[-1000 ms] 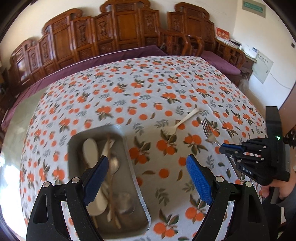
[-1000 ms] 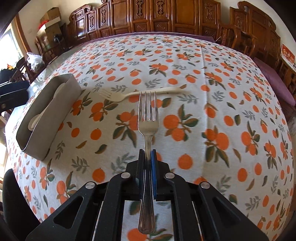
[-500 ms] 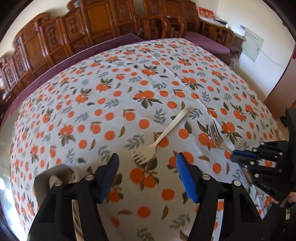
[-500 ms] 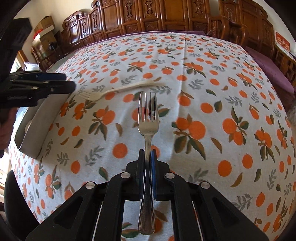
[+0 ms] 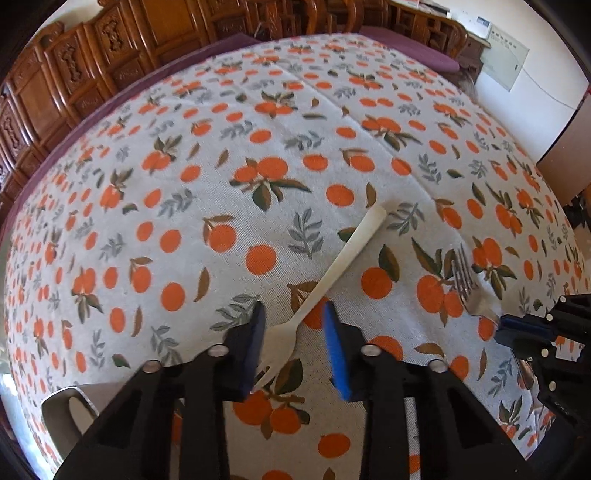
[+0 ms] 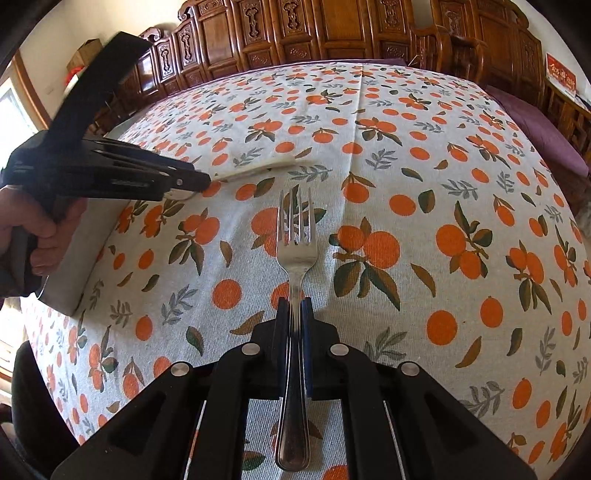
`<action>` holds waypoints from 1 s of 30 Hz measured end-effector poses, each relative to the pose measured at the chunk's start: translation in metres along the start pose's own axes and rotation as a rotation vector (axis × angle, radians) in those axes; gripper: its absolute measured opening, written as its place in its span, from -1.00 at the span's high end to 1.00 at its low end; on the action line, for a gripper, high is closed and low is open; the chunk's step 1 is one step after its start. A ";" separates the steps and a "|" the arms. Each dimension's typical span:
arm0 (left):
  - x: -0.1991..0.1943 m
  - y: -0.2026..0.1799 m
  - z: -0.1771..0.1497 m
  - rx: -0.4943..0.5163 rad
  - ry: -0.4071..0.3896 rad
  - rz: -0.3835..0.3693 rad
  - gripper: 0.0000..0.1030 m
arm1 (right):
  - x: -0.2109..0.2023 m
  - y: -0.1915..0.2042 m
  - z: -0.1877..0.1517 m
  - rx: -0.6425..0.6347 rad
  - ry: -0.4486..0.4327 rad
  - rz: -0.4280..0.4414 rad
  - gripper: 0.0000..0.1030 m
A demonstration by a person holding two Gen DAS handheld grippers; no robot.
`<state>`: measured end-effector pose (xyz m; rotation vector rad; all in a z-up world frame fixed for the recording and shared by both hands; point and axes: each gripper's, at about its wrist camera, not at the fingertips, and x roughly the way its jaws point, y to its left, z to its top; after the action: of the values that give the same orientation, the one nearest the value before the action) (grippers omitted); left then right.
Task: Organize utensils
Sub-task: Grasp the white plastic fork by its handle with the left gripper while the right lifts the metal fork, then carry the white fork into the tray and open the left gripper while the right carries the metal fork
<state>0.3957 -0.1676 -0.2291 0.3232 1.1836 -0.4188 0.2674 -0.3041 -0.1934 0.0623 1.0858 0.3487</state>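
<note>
A white plastic fork (image 5: 332,269) lies on the orange-print tablecloth, handle pointing away to the right. My left gripper (image 5: 295,332) is open, its blue pads on either side of the fork's head, not closed on it. In the right wrist view the left gripper (image 6: 199,181) covers the head of the white fork (image 6: 266,168). My right gripper (image 6: 293,317) is shut on a metal fork (image 6: 295,251), gripping its handle with the tines pointing forward just above the cloth. The metal fork also shows in the left wrist view (image 5: 467,288).
A grey metal tray (image 5: 59,406) with utensils sits at the near left corner; its side shows in the right wrist view (image 6: 85,258). Carved wooden chairs (image 6: 332,33) ring the far side of the table. The right gripper (image 5: 517,332) is at the right edge.
My left gripper has moved from above the tray forward and down to the white fork and now straddles its head. The right gripper still holds the metal fork, lower over the cloth.
</note>
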 end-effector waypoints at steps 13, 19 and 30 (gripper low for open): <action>-0.001 -0.004 0.000 0.000 0.026 -0.011 1.00 | -0.002 0.005 -0.004 0.001 0.006 0.006 0.84; -0.011 -0.002 -0.014 -0.013 0.016 -0.008 1.00 | -0.009 0.013 -0.004 -0.009 0.001 0.008 0.84; -0.004 -0.006 0.009 0.054 -0.004 0.008 0.55 | -0.024 0.017 -0.006 -0.004 -0.016 0.012 0.84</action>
<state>0.3989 -0.1769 -0.2218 0.3736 1.1686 -0.4441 0.2478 -0.2961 -0.1715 0.0677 1.0692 0.3606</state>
